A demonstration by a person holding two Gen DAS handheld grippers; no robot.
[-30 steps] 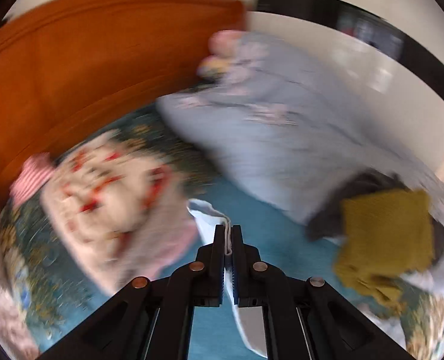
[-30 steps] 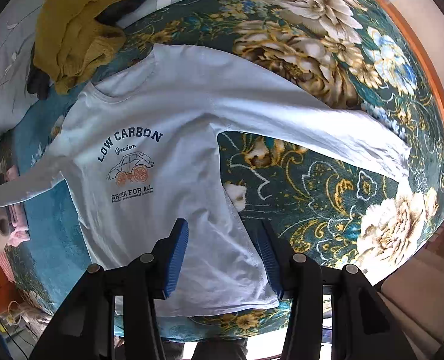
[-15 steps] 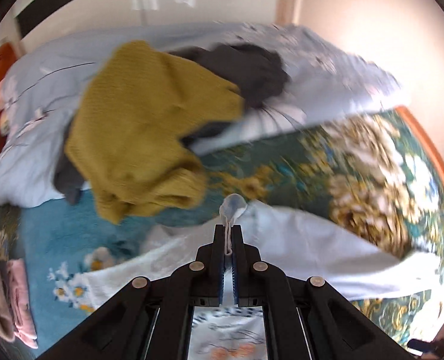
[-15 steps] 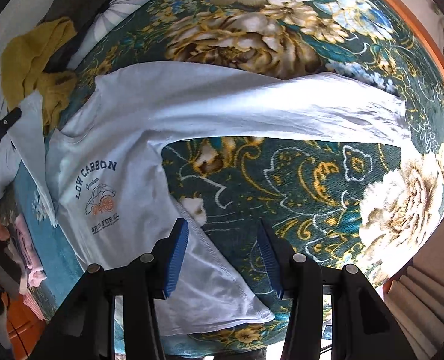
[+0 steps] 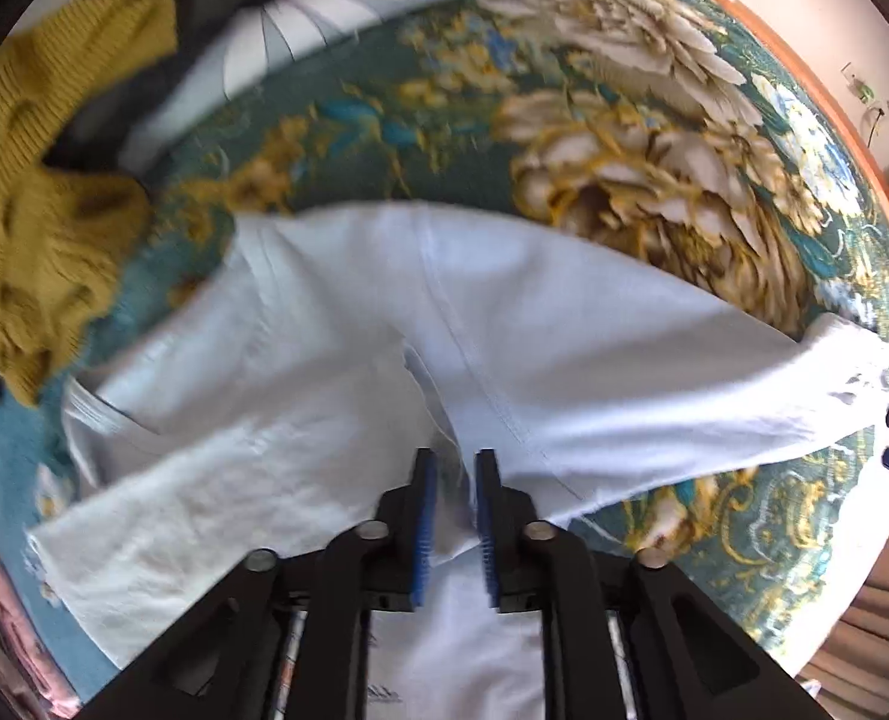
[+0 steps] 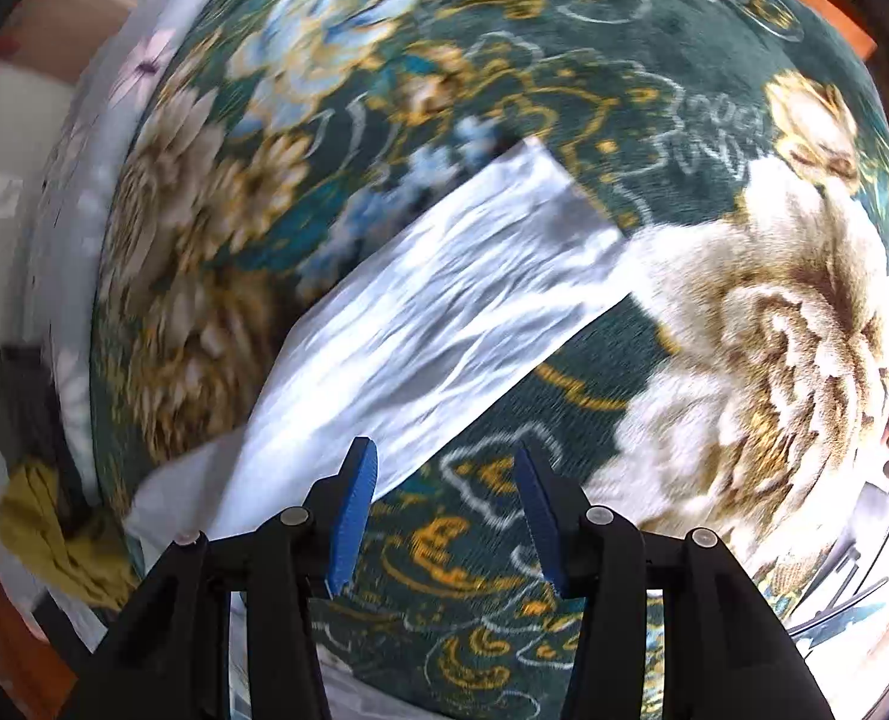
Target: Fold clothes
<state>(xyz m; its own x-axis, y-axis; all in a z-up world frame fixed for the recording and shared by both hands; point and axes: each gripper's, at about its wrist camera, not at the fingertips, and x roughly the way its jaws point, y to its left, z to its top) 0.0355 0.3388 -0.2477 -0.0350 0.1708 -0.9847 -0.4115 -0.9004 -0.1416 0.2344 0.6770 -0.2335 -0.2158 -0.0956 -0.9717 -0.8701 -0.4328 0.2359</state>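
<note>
Over the shirt (image 5: 336, 360), the left gripper (image 5: 451, 483) is just opening, nothing clamped.
The right gripper (image 6: 444, 480), fingers apart, is nearing the sleeve (image 6: 444, 312); a shallow pinch risks dragging it crooked.

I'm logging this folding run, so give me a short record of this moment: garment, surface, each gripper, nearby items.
garment: pale blue long-sleeved shirt, one sleeve folded across the body, the other sleeve stretched flat
surface: green floral blanket
left gripper: jaws have just been opening, over the shirt, gripping nothing
right gripper: open, empty, above the stretched sleeve
nearby: mustard knit sweater beside the shirt
</note>
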